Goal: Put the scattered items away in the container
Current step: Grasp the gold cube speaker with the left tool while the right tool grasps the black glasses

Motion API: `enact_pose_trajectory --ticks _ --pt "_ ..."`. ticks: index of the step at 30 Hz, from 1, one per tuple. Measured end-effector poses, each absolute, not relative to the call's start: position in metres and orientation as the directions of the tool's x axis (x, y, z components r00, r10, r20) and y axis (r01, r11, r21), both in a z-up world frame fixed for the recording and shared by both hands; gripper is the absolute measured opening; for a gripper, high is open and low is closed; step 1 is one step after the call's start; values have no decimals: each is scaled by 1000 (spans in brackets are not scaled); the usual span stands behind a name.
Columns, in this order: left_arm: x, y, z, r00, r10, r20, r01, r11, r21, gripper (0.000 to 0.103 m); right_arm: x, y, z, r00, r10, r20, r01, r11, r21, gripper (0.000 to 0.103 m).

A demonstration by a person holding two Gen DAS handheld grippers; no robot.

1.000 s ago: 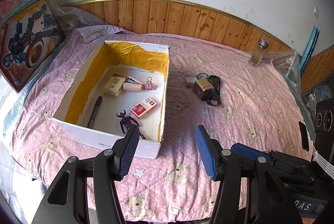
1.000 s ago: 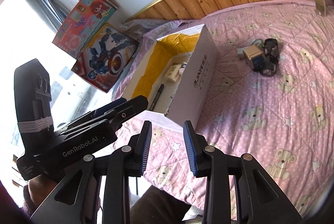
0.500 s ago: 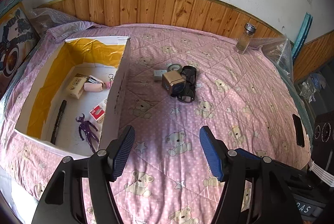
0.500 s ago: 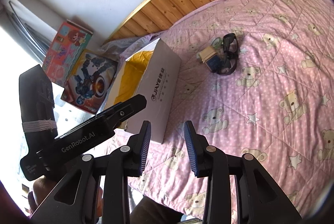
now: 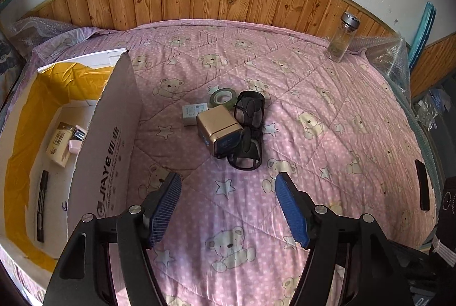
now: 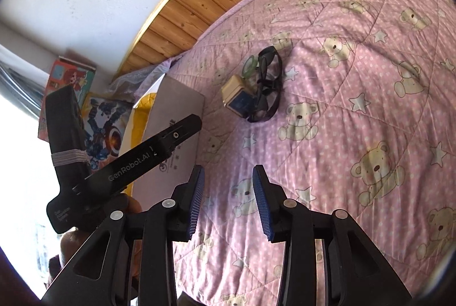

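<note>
Four loose things remaining; left gripper [image 5: 228, 204], jaws wide and empty, best lowered squarely over gold cube-shaped metal speaker [image 5: 219, 132], clear of black-framed plastic glasses [image 5: 249, 129].

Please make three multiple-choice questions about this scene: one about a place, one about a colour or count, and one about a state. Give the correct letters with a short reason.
1. Where do the black glasses lie?
A. inside the white box
B. on the pink quilt, touching the gold cube
C. beside the glass jar

2. What colour is the lining of the white box?
A. yellow
B. green
C. red

3. What is the state of the left tool?
A. shut on the tape roll
B. shut and empty
C. open and empty

Answers:
1 B: the glasses rest on the pink quilt against the gold cube, far from the glass jar.
2 A: the inner walls show yellow.
3 C: its blue pads stand wide apart with only quilt between them; the tape roll lies untouched beyond the cube.
</note>
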State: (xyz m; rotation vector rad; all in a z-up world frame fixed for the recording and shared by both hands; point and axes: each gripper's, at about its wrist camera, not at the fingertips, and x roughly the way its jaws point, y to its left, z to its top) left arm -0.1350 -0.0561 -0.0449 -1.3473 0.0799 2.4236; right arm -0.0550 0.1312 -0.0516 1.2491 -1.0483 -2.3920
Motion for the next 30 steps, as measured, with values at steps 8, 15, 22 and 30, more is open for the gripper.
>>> enact_pose_trajectory --ticks 8,15,22,30 --pt "-193 -50 -101 -443 244 -862 -311 -944 -108 69 -106 146 -85 -566 -524 -637 -149 -694 704 39" --pt "-212 -43 -104 -439 339 -832 -413 -899 -148 70 -170 167 -106 -557 -499 -664 -205 -692 692 45" --pt "-234 -22 -107 -466 384 -797 -510 -853 -113 75 -234 158 -130 -475 -516 -713 -189 -731 656 47" --pt "-237 -39 -126 -387 399 -831 -428 -876 -221 69 -268 143 -134 -404 -459 -791 -87 -842 533 42"
